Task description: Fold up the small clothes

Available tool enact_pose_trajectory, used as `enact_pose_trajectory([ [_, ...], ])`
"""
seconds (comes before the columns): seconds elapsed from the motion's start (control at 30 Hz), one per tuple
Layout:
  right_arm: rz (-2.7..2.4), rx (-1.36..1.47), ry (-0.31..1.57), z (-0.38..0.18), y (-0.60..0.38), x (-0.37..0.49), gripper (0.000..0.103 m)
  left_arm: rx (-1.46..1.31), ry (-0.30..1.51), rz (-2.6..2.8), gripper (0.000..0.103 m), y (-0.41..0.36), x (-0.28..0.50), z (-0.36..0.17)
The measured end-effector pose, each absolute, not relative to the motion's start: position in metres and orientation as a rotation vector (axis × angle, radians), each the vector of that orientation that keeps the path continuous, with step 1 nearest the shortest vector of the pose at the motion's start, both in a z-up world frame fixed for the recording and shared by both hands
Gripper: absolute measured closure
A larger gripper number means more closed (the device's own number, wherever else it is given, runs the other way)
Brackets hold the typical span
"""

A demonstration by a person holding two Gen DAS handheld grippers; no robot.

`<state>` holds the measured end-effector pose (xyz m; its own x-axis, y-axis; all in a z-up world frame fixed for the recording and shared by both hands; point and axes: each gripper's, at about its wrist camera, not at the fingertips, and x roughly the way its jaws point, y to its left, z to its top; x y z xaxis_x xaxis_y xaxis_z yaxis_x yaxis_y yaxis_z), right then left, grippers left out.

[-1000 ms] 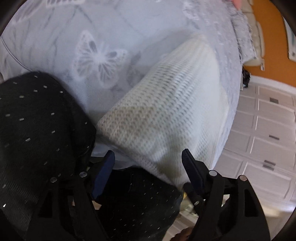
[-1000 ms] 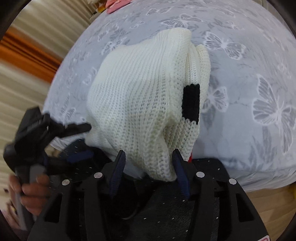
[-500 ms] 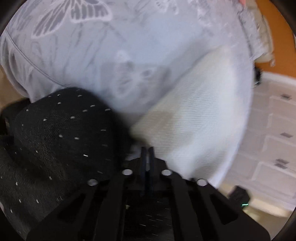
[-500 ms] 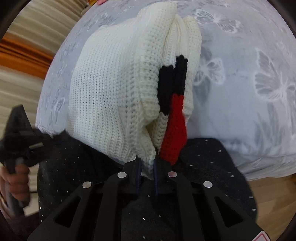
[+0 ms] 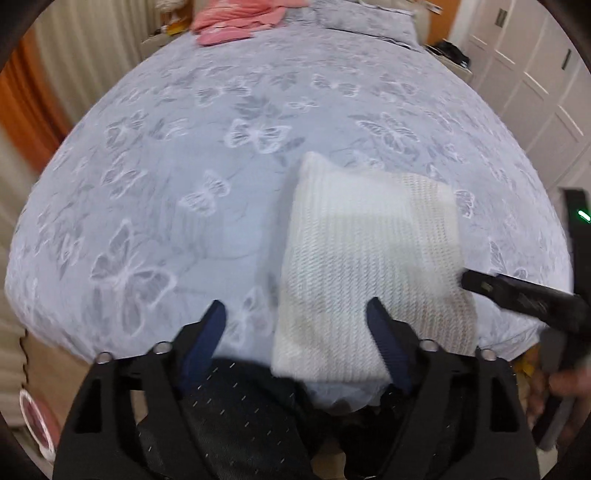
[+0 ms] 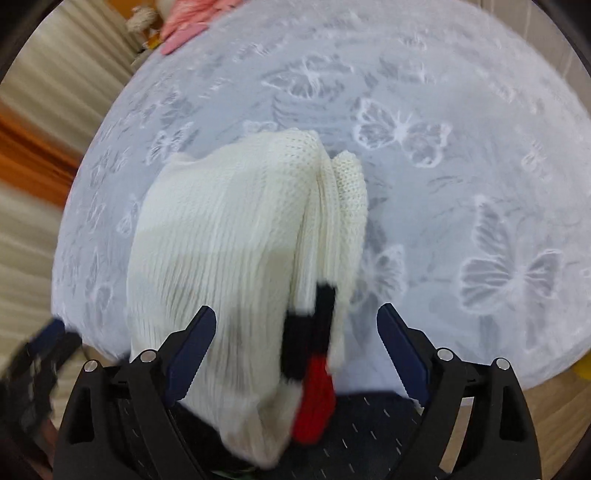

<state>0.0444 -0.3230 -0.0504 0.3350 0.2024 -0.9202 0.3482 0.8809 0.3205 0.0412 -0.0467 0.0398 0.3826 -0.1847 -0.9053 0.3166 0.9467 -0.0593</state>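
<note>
A folded cream knit sweater (image 5: 373, 266) lies at the near edge of a bed with a grey butterfly cover (image 5: 207, 155). In the right wrist view the sweater (image 6: 229, 251) shows a black and red band (image 6: 312, 362) at its near right side. My left gripper (image 5: 295, 332) hangs above the sweater's near left edge, its jaws opening, pads off the knit. My right gripper (image 6: 295, 347) has its jaws opening too; the sweater's near end with the band lies between the fingers, and the pads do not press it. The right gripper (image 5: 517, 299) also shows at the right of the left wrist view.
Pink clothing (image 5: 240, 22) lies at the far end of the bed. White cabinet doors (image 5: 535, 74) stand to the right, a curtain (image 6: 48, 122) to the left. A person's dark dotted trousers (image 5: 236, 413) are just in front of the bed's near edge.
Both grippers closed, the right on the sweater's near end, then opened wide again. The left gripper rose and rolled, so much more of the bed shows. The sweater now lies loose.
</note>
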Motion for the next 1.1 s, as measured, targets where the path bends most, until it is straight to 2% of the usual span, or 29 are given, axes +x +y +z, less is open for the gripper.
enact_pose_trajectory([
  [0.17, -0.081, 0.669, 1.308, -0.096, -0.339, 0.081, 0.015, -0.045, 1.186, -0.357, 0.016, -0.035, 0.080, 0.019],
  [0.23, -0.061, 0.724, 1.301, -0.106, -0.341, 0.085, 0.005, -0.168, 1.231, -0.378, 0.015, -0.028, 0.108, -0.008],
  [0.33, -0.068, 0.762, 1.257, -0.112, -0.340, 0.084, 0.006, -0.390, 1.376, -0.395, 0.016, -0.024, 0.131, -0.055],
  [0.37, -0.055, 0.760, 1.249, -0.111, -0.338, 0.084, 0.020, -0.511, 1.444, -0.397, 0.019, -0.019, 0.137, -0.077],
  [0.4, -0.024, 0.765, 1.236, -0.109, -0.336, 0.085, 0.044, -0.614, 1.468, -0.407, 0.034, -0.014, 0.138, -0.091],
  [0.43, 0.004, 0.780, 1.219, -0.103, -0.334, 0.085, 0.048, -0.676, 1.471, -0.425, 0.046, -0.012, 0.137, -0.097],
  [0.5, 0.016, 0.738, 1.194, -0.085, -0.328, 0.088, 0.055, -0.658, 1.418, -0.443, 0.062, -0.012, 0.133, -0.083],
  [0.6, 0.106, 0.656, 1.091, -0.040, -0.311, 0.094, 0.056, -0.604, 1.324, -0.505, 0.066, -0.014, 0.127, -0.040],
  [0.67, 0.158, 0.605, 1.015, -0.015, -0.304, 0.104, 0.056, -0.553, 1.237, -0.505, 0.066, -0.011, 0.127, -0.006],
  [0.7, 0.169, 0.599, 0.997, -0.012, -0.303, 0.108, 0.052, -0.512, 1.202, -0.489, 0.062, -0.011, 0.130, 0.006],
  [0.8, 0.082, 0.511, 1.023, -0.037, -0.311, 0.132, 0.037, -0.388, 1.187, -0.400, 0.045, -0.017, 0.147, 0.006],
  [0.83, -0.015, 0.457, 1.095, -0.061, -0.317, 0.141, 0.037, -0.285, 1.191, -0.338, 0.045, -0.024, 0.153, -0.003],
  [0.87, -0.092, 0.424, 1.172, -0.076, -0.323, 0.143, 0.045, -0.224, 1.192, -0.301, 0.045, -0.029, 0.156, -0.008],
  [0.9, -0.080, 0.468, 1.176, -0.079, -0.328, 0.141, 0.045, -0.167, 1.196, -0.274, 0.045, -0.033, 0.156, -0.010],
  [0.97, -0.056, 0.578, 1.094, -0.061, -0.333, 0.125, 0.045, -0.137, 1.176, -0.293, 0.045, -0.034, 0.151, -0.003],
  [1.03, -0.018, 0.548, 1.028, -0.035, -0.324, 0.108, 0.045, -0.080, 1.138, -0.278, 0.036, -0.035, 0.140, 0.009],
  [1.1, 0.042, 0.524, 0.994, -0.020, -0.310, 0.100, 0.057, 0.007, 1.104, -0.274, 0.034, -0.044, 0.129, 0.016],
])
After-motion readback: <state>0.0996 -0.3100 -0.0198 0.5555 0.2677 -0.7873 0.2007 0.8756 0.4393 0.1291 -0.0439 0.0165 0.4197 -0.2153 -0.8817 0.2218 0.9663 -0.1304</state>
